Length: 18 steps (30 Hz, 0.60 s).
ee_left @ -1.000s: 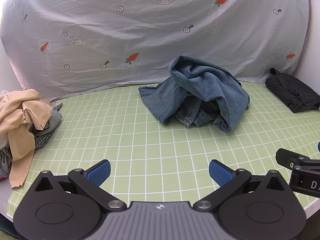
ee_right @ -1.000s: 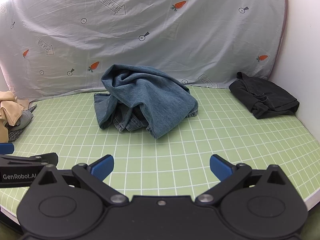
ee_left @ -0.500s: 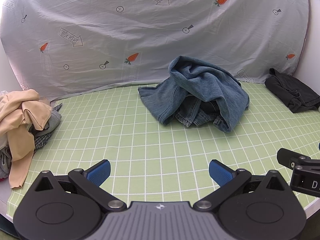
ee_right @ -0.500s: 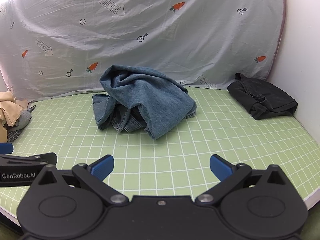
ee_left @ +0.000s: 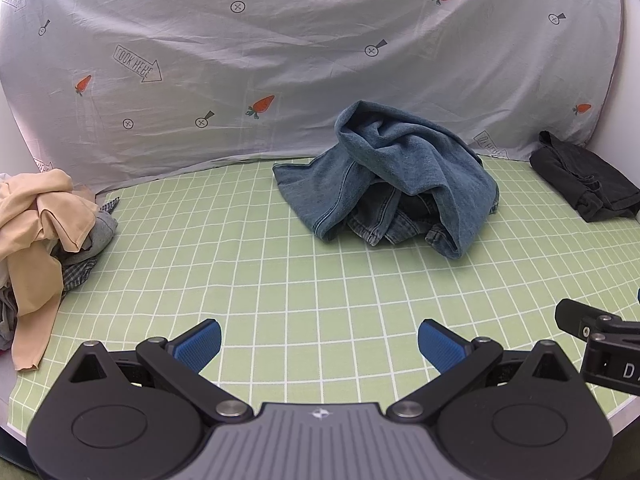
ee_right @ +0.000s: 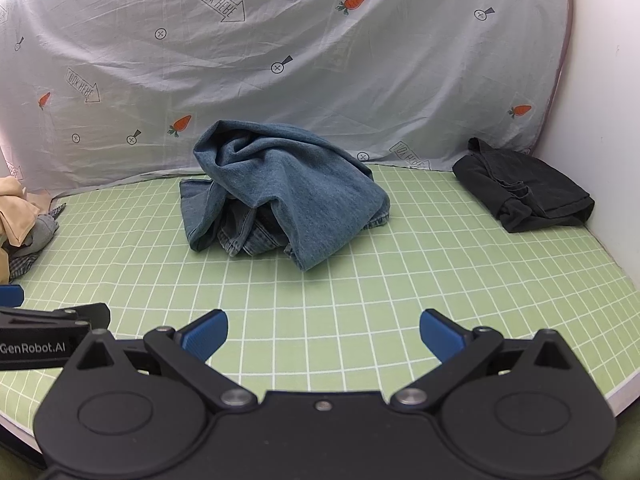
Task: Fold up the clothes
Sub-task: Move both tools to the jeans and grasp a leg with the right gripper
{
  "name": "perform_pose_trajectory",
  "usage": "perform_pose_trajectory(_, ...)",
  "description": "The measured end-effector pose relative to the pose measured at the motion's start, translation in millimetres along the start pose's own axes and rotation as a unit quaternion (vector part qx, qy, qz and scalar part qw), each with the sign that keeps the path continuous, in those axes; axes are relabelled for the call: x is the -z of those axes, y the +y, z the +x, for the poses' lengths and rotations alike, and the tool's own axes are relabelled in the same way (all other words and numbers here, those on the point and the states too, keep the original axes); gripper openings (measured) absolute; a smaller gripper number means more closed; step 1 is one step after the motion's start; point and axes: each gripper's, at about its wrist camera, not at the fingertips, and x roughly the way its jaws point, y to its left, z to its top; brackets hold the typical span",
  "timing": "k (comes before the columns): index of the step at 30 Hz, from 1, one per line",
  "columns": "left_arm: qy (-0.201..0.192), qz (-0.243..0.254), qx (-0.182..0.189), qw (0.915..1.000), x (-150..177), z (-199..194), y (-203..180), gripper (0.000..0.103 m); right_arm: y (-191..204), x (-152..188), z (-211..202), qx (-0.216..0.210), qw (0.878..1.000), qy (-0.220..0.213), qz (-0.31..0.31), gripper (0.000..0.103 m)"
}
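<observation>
1. Jeans [ee_left: 400, 176], blue denim, lie in a crumpled heap toward the far edge of the green grid mat [ee_left: 280, 280], roughly midway between its left and right sides; one fold stands up at the top and a hem and waistband show at the near side of the heap.
2. Nothing touches the denim; both tools are well apart from it, near the front edge of the mat.
3. The left gripper [ee_left: 319, 342] hangs above the front edge with its blue-padded fingers [ee_left: 198, 344] spread wide and nothing between them.
4. The right gripper [ee_right: 323, 334] sits just beside it, its blue pads [ee_right: 442, 336] equally spread and empty; each tool shows at the edge of the other's view.
5. A black garment [ee_right: 524, 190], loosely folded, lies at the far right corner of the mat, close to the white wall [ee_right: 600, 120].
6. A pile of mixed clothes [ee_left: 40, 232], with a beige piece on top and grey and checked fabric under it, sits at the left edge.
7. A pale sheet [ee_left: 280, 60] printed with carrots and "LOOK HERE" arrows hangs behind the far edge.
</observation>
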Motion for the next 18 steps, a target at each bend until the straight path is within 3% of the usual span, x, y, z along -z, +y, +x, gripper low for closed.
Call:
perform_pose_trajectory(9, 0.026, -0.007, -0.001, 0.9996, -30.9, 36.6, -8.3, 0.103, -9.7, -22.3, 32.5, 0.017, 0.999, 0.018, -0.026, 0.103)
perform_pose_trajectory(18, 0.052, -0.025, -0.007, 0.9983, -69.2, 79.6, -8.2, 0.103, -9.4, -70.9, 95.5, 0.007, 0.998, 0.035, -0.057, 0.103)
